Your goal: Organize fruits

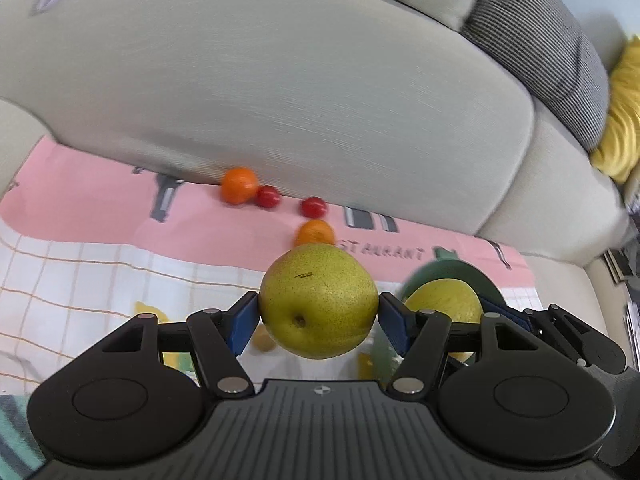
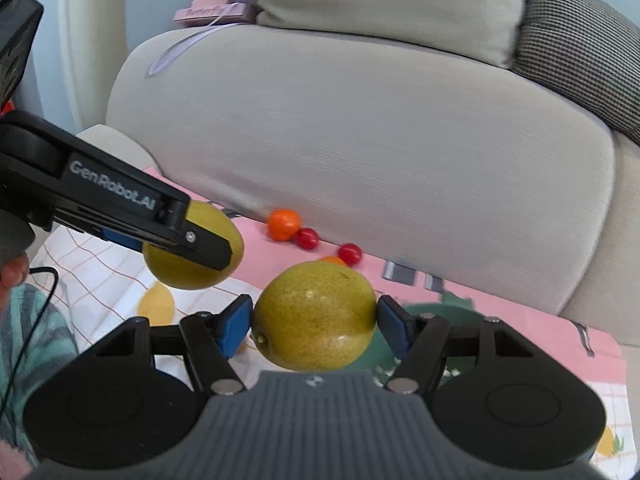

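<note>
My left gripper [image 1: 318, 312] is shut on a yellow-green pear [image 1: 318, 300] and holds it above the cloth. My right gripper [image 2: 314, 320] is shut on a second pear [image 2: 314, 316], held over a green plate [image 2: 452, 312]. In the left wrist view that second pear [image 1: 444, 300] and the plate [image 1: 480, 280] show at the right. In the right wrist view the left gripper's pear [image 2: 196, 256] shows at the left. Two oranges [image 1: 239, 184] [image 1: 315, 233] and two cherry tomatoes [image 1: 267, 196] [image 1: 314, 207] lie on the pink cloth by the sofa back.
A beige sofa backrest [image 1: 280, 80] rises right behind the fruit. A checked white and pink cloth [image 1: 80, 272] covers the seat. A grey cushion [image 1: 552, 40] and a yellow one [image 1: 624, 112] sit at the right. A cable [image 2: 36, 300] hangs at the left.
</note>
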`<state>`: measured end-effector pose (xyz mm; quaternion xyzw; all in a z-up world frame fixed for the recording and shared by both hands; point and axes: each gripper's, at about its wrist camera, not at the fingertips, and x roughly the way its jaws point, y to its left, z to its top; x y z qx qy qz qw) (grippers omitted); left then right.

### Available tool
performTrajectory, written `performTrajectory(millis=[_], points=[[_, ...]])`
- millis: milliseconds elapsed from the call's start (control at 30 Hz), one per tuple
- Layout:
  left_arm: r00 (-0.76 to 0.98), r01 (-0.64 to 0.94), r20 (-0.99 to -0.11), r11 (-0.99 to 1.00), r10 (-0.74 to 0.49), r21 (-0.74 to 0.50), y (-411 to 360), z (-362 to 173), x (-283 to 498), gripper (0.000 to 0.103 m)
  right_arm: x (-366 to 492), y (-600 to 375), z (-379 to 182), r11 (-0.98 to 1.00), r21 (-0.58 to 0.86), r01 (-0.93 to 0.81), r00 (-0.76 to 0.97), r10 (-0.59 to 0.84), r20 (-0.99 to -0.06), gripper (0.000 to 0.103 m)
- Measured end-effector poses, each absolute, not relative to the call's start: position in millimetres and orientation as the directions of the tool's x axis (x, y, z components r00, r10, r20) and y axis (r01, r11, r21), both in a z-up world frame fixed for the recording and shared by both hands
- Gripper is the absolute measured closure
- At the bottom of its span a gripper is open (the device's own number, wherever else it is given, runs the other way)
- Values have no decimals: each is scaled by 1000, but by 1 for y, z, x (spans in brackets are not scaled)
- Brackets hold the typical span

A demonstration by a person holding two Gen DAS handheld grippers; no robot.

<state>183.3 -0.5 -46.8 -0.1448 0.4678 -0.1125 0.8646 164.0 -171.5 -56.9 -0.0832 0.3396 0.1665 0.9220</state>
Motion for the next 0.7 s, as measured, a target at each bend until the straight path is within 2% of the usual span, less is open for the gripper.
performTrajectory(millis=[400, 700], points=[[482, 252, -777, 914, -404, -319, -77, -44, 180, 29, 157, -234, -74, 964, -35, -262, 716, 170, -677, 37], [405, 358, -815, 892, -415, -276, -123, -61, 185, 29, 162, -260, -100, 962, -44, -269, 675, 156, -722, 37]])
